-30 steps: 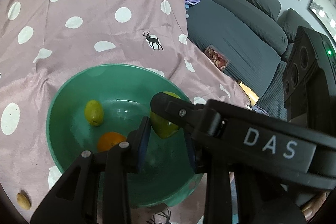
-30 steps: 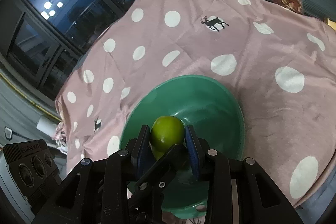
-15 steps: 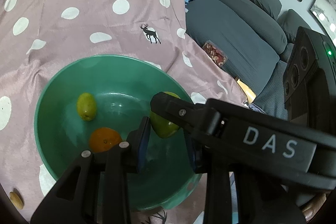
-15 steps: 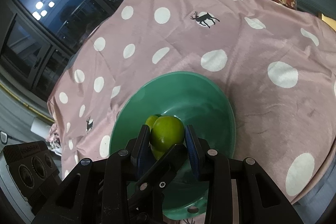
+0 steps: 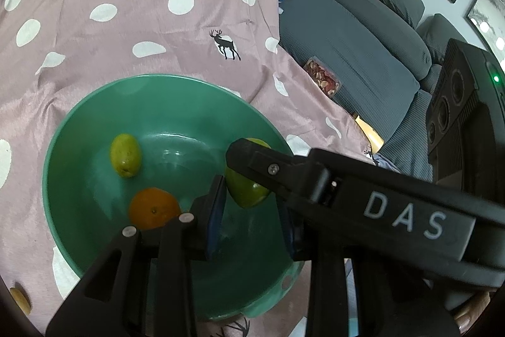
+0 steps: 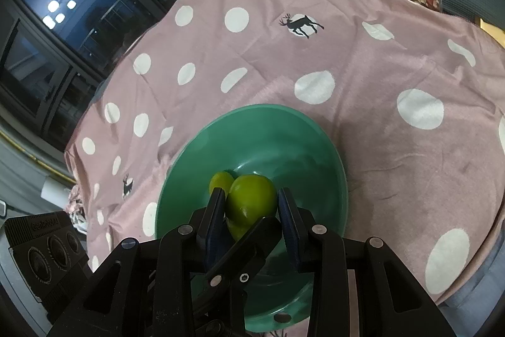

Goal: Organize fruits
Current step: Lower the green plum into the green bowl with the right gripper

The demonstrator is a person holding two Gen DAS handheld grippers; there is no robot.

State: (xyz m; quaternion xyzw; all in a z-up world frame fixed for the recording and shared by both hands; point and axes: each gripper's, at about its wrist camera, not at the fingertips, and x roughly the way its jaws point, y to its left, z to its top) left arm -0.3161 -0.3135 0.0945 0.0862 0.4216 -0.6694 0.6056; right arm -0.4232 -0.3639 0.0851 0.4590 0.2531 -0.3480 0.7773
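right wrist view: a green fruit [image 6: 251,199] is clamped between the blue pads of the right gripper [image 6: 251,210] above the teal bowl [image 6: 328,153], while the left gripper [image 5: 252,213] is held unclenched and empty, with an orange [image 5: 154,208] and a smaller green fruit [image 5: 125,154] lying ahead-left of it.

Left wrist view: looks down and forward along own fingers, close above green bowl [image 5: 94,122] filling lower centre of frame; grey sofa [image 5: 363,30] at upper right. Right wrist view: also steeply downward, from slightly farther back; same bowl [image 6: 315,128] at lower centre, dark window [image 6: 63,5] at upper left. Shared: bowl, polka-dot cloth [image 5: 126,30] [image 6: 378,68] with deer print, green fruit [image 5: 244,193] [image 6: 251,199] at frame centre.
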